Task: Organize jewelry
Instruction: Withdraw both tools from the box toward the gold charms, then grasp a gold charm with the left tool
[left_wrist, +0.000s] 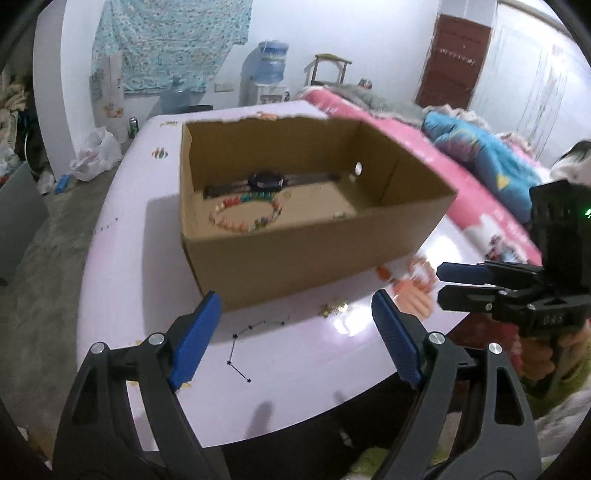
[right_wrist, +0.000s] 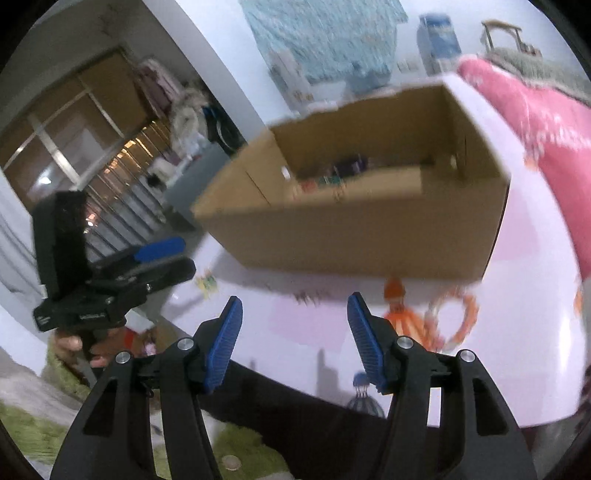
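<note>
While both our grippers hang over the pale table (left_wrist: 295, 369), the cardboard box (left_wrist: 295, 258) is our landmark. Inside it lie a dark watch (left_wrist: 266, 181) and a colourful bead bracelet (left_wrist: 245, 214). Our left gripper (left_wrist: 295, 332) stands in front of the box, jaws wide apart and empty. Our right gripper (right_wrist: 295, 339) is also open and empty. An orange bracelet (right_wrist: 452, 317) lies just before the box, and a thin black chain (left_wrist: 240, 350) too.

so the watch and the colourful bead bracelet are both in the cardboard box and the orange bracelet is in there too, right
Not quite. The watch and colourful bead bracelet do lie in the cardboard box, but the orange bracelet is outside it, on the table in front of the box. The right wrist view shows this most clearly.
</note>
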